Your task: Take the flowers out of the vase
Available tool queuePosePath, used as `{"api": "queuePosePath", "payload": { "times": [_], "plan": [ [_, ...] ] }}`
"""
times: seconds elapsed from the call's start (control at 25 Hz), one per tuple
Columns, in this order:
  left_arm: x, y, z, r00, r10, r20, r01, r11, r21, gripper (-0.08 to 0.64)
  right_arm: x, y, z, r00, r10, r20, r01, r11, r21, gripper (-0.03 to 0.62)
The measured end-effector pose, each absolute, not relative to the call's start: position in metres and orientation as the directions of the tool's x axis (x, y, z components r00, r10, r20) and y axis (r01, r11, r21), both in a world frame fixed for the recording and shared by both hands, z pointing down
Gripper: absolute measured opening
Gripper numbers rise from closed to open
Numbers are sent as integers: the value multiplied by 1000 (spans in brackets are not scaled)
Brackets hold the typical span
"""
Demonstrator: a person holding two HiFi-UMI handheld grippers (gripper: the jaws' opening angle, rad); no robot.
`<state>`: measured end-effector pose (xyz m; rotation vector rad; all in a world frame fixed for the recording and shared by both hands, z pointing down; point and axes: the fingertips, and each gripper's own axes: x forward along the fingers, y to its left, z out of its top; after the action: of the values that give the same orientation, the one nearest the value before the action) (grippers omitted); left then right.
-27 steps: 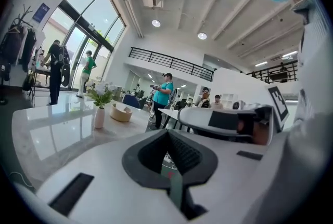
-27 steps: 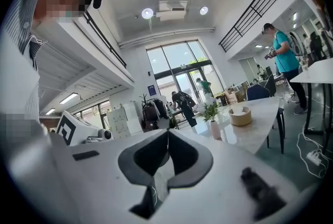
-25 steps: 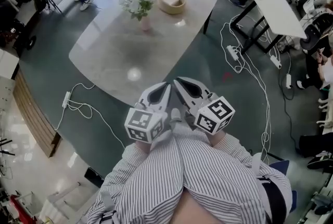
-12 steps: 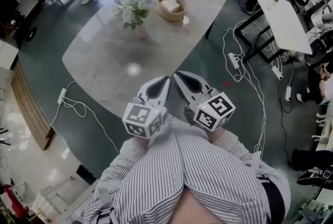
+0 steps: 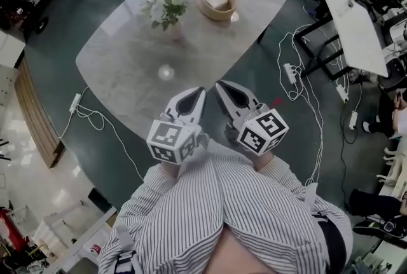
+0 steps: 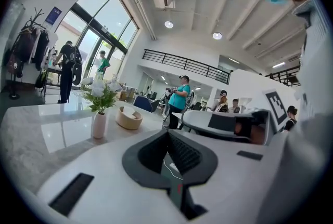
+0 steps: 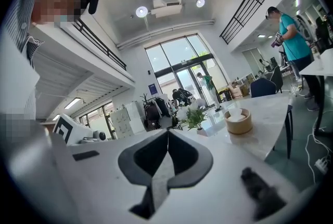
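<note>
Left gripper [image 5: 196,96] and right gripper [image 5: 224,89]: both jaws fully closed, nothing in either. They're held side by side close to the chest, tips aimed at the table [image 5: 137,75]. That reads as an approach posture, with the reach not started. From the head view the tips sit about at the near table edge.

Flowers [image 5: 164,4] are in the vase [image 5: 176,30], upright on the far half of the table, well apart from both grippers. Bowl [image 5: 216,0] is just beside it. Jaws will need opening before any grab.

Can't tell the stem count or how deep the stems sit in the vase. In the right gripper view, the gripper body hides most of the vase.
</note>
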<state>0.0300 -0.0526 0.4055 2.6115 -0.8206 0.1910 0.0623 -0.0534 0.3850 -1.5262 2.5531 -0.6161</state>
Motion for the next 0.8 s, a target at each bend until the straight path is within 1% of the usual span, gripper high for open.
{"api": "queuePosePath", "payload": {
  "times": [0.36, 0.8],
  "plan": [
    [37, -84, 415, 809, -530, 256, -588, -733, 342, 12, 77, -81, 392, -487, -864, 126, -823, 405, -398, 15],
    [53, -170, 411, 790, -562, 244, -613, -714, 339, 12, 101, -158, 389, -504, -852, 141, -824, 425, -374, 15]
  ]
}}
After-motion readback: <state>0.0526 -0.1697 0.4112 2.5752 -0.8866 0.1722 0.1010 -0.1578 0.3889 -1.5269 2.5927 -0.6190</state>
